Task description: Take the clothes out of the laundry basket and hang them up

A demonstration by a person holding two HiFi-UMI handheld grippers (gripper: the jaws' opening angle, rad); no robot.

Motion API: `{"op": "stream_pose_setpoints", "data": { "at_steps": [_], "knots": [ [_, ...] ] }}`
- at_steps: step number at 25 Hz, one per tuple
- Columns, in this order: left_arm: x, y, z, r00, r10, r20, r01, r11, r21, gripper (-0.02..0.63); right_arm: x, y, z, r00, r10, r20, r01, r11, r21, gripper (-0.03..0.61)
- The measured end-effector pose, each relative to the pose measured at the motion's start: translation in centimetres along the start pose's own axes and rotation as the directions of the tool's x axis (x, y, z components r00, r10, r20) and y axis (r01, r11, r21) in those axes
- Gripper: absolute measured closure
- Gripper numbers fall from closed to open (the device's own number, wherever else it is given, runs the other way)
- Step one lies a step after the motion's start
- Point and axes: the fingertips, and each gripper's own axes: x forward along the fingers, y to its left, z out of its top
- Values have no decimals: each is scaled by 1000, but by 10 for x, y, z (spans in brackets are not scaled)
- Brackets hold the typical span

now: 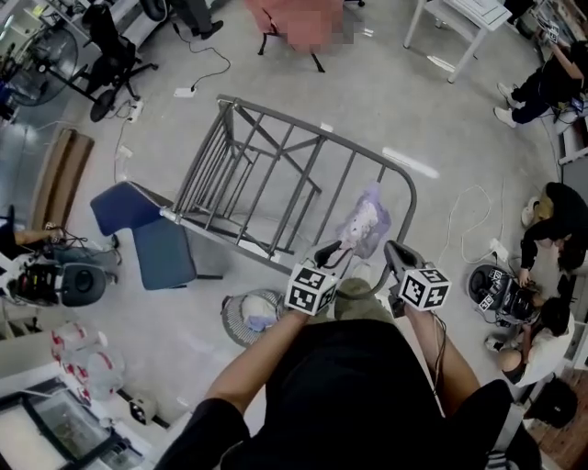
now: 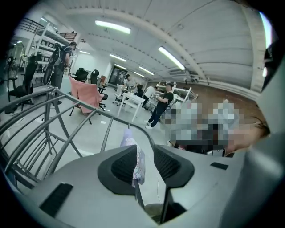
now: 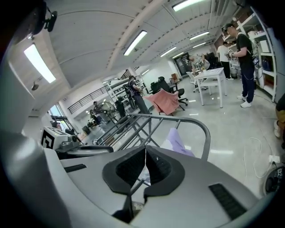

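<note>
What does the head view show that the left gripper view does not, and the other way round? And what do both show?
Only the head view shows the laundry basket and the blue chair on the floor. Only the left gripper view shows the ceiling lights, and the jaws of the left gripper standing apart with the lilac garment in the gap. Both show the grey drying rack and that garment hanging at its curved end.

Pale grey polished floor (image 1: 386, 101) all round, catching glare; long white ceiling strip lights (image 2: 113, 26) glowing overhead; white rectangular table (image 1: 469, 11) at the far side; black wheeled office chairs (image 1: 115, 50) far left; two dark blue padded panels (image 1: 147, 229) flat on the floor; tall white metal shelving (image 2: 40, 38) beyond.
</note>
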Motion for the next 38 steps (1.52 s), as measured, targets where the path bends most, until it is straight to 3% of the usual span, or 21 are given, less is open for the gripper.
{"op": "stream_pose_setpoints", "data": {
  "at_steps": [6, 12, 15, 18, 21, 24, 31, 35, 38],
  "knots": [
    [-73, -21, -4, 986, -86, 145, 91, 996, -25, 575, -41, 67, -8, 988, 109, 109, -115, 992, 46, 577],
    [-123, -16, -36, 979, -36, 200, 57, 993, -99, 601, -63, 111, -21, 973, 187, 134, -179, 981, -71, 580],
    [-147, -21, -57, 971, 24, 237, 7, 992, -130, 603, -69, 138, -32, 951, 292, 103, -274, 949, -159, 580],
    [-174, -22, -92, 958, 143, 248, -94, 975, -200, 603, -68, 170, -50, 907, 420, 29, -400, 882, -249, 580],
    [-211, -28, -149, 935, 284, 210, -207, 923, -326, 603, -71, 203, -85, 852, 518, -79, -518, 811, -273, 578],
    [-248, -39, -198, 903, 402, 149, -312, 854, -416, 603, -73, 226, -117, 798, 585, -147, -603, 765, -226, 578],
    [-309, -42, -292, 835, 551, 11, -477, 732, -487, 603, -75, 245, -194, 744, 615, -261, -655, 750, -98, 578],
    [-345, -24, -343, 785, 618, -45, -515, 611, -602, 603, -75, 263, -234, 704, 614, -357, -683, 724, -102, 577],
    [-376, -15, -369, 763, 643, -64, -544, 585, -601, 603, -74, 284, -268, 684, 592, -425, -695, 707, -134, 577]
  ]
}}
